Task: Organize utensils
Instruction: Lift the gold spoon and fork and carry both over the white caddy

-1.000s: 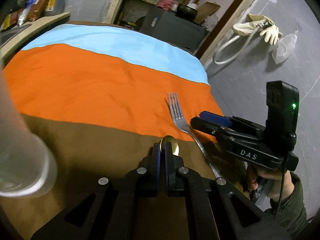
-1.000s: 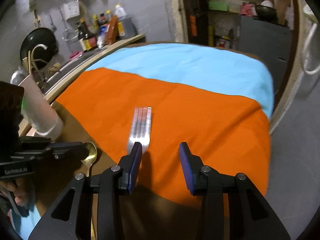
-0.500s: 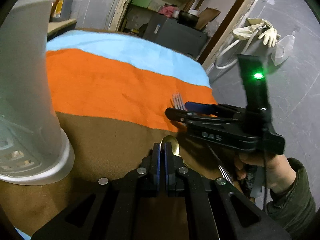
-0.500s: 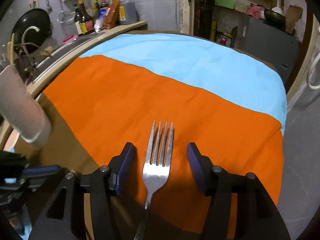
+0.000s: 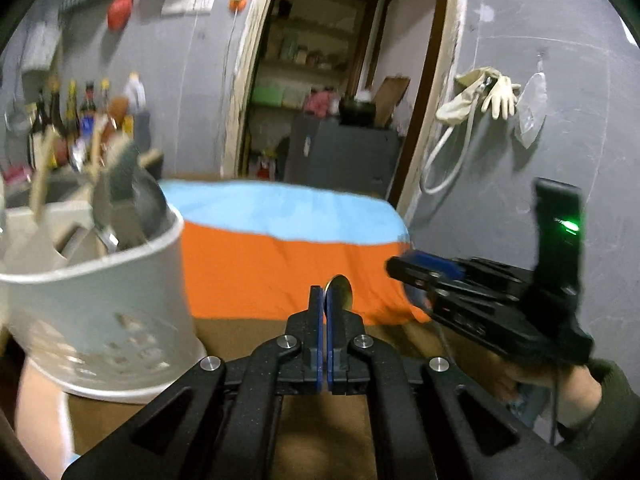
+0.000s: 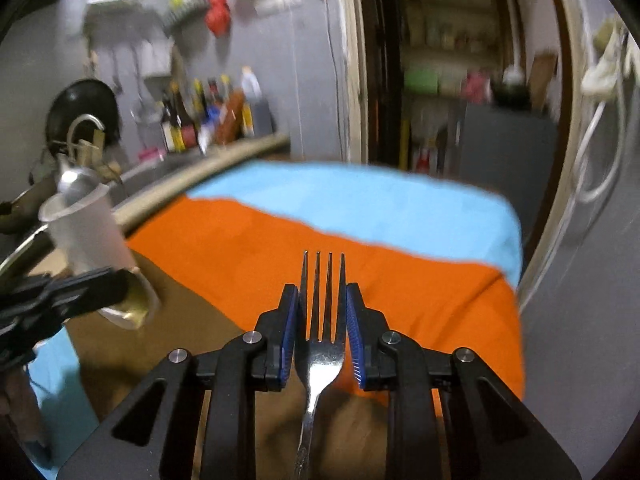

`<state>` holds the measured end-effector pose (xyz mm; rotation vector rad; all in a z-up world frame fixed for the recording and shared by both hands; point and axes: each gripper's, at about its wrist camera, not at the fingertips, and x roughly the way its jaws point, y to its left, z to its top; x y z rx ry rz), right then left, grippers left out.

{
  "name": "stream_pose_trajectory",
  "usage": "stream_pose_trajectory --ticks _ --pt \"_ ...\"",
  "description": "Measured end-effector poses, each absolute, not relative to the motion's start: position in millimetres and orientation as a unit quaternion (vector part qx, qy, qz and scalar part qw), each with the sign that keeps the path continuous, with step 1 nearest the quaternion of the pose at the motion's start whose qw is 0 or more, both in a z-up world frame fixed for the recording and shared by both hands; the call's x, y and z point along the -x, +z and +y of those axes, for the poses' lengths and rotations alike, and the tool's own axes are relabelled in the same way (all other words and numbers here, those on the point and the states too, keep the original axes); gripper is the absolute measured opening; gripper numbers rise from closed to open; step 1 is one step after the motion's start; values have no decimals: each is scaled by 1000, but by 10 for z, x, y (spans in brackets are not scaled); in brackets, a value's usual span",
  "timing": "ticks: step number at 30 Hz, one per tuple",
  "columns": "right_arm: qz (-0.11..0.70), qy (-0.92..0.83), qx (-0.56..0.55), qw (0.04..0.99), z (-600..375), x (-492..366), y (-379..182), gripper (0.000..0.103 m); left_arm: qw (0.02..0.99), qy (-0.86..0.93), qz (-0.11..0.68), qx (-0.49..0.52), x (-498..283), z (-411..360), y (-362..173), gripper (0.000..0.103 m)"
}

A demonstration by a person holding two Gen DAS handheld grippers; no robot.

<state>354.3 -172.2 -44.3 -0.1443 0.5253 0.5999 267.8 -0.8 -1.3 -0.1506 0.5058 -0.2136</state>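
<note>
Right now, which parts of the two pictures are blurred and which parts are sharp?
Left wrist view: the white utensil holder and the bottles are smeared by motion; the left gripper is sharp. Right wrist view: the background shelves blur; the fork stays sharp.

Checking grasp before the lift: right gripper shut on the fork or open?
Shut on the fork: both pads of the right gripper touch its head; its jaws have just been closing.

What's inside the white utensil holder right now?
The white utensil holder already holds several utensils: pale wooden handles and a dark, rounded spatula-like head stick out above the rim. Their lower ends and the holder's bottom are hidden by its wall, and motion blur obscures details.
</note>
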Motion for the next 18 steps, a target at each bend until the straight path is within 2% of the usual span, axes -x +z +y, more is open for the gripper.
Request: stream_pose_trajectory --ticks 3,7,18 --pt "182 288 85 936 -1696 -3215 -297 21 967 -95 227 59 -2551 -37 34 0" --pt "123 296 83 944 -1626 -2955 -134 21 973 -86 204 58 -2385 36 85 0" --pt "20 334 66 940 -1293 -2585 302 21 988 -37 140 44 -1943 500 560 0"
